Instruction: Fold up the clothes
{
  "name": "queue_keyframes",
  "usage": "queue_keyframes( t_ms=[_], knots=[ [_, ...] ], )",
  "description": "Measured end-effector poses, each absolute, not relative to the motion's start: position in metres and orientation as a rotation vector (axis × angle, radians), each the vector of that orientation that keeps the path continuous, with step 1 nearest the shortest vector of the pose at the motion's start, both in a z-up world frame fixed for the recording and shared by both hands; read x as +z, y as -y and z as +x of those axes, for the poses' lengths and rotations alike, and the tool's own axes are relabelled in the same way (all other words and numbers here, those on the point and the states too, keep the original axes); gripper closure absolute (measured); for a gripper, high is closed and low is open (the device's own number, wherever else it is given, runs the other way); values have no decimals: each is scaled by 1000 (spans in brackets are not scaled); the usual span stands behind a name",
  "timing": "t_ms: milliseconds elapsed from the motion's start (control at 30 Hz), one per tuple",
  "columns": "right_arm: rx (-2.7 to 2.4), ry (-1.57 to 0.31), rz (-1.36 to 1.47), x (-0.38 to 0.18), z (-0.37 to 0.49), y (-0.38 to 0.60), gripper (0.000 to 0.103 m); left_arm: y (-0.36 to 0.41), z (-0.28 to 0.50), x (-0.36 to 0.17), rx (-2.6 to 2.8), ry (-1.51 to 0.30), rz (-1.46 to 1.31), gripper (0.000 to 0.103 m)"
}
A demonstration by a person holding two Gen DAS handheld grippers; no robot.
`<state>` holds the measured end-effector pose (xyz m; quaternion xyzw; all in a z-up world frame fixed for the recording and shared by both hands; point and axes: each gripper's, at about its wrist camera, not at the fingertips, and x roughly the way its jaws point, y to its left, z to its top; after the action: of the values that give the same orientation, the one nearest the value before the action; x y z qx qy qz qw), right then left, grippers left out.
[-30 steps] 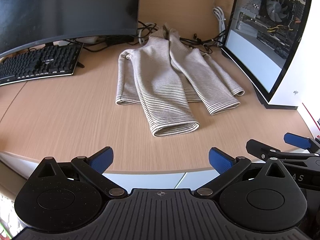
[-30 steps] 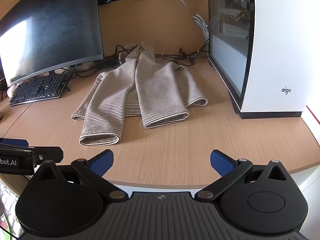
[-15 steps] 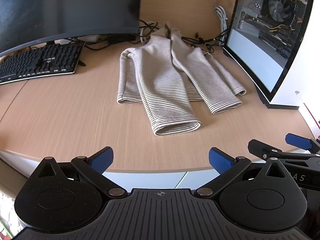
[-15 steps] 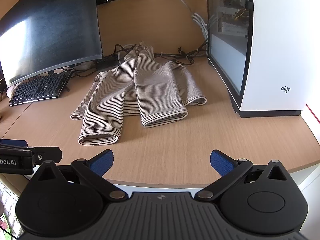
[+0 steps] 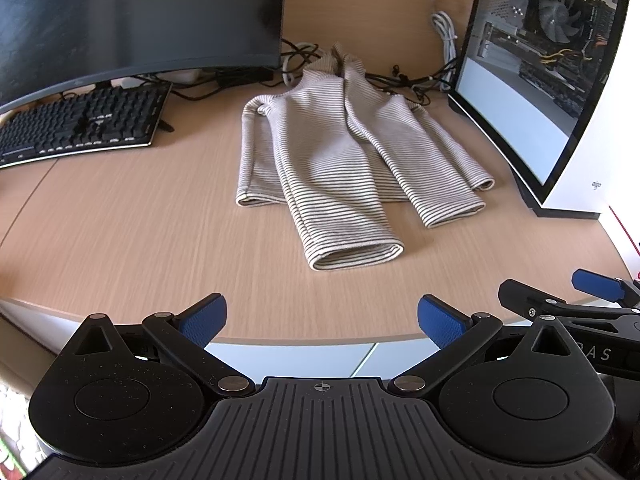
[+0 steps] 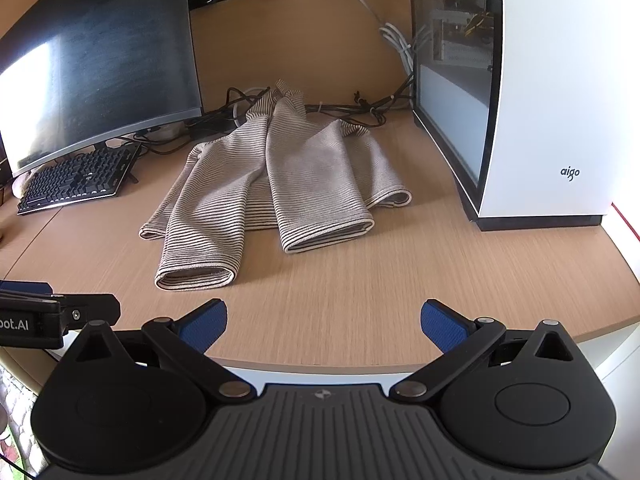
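A striped sweater [image 5: 340,160] lies flat in the middle of the wooden desk [image 5: 120,232], both sleeves folded across its front, cuffs toward me. I hold my left gripper [image 5: 319,318] and my right gripper [image 6: 323,322] over the desk's near edge, both spread wide and holding nothing, well apart from the garment. A dark monitor [image 5: 132,16] and keyboard [image 5: 80,124] sit to its left, a white computer case [image 6: 552,92] to its right.
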<state>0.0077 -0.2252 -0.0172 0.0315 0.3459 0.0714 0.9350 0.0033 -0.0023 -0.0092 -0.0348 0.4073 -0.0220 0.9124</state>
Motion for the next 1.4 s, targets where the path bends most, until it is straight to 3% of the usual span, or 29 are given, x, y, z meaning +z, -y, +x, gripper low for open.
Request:
queue_keyframes(
  t_ms=[1400],
  knots=[
    [114, -816, 80, -36, 43, 221, 0, -4, 36, -31, -71, -943, -73, 0]
  ],
)
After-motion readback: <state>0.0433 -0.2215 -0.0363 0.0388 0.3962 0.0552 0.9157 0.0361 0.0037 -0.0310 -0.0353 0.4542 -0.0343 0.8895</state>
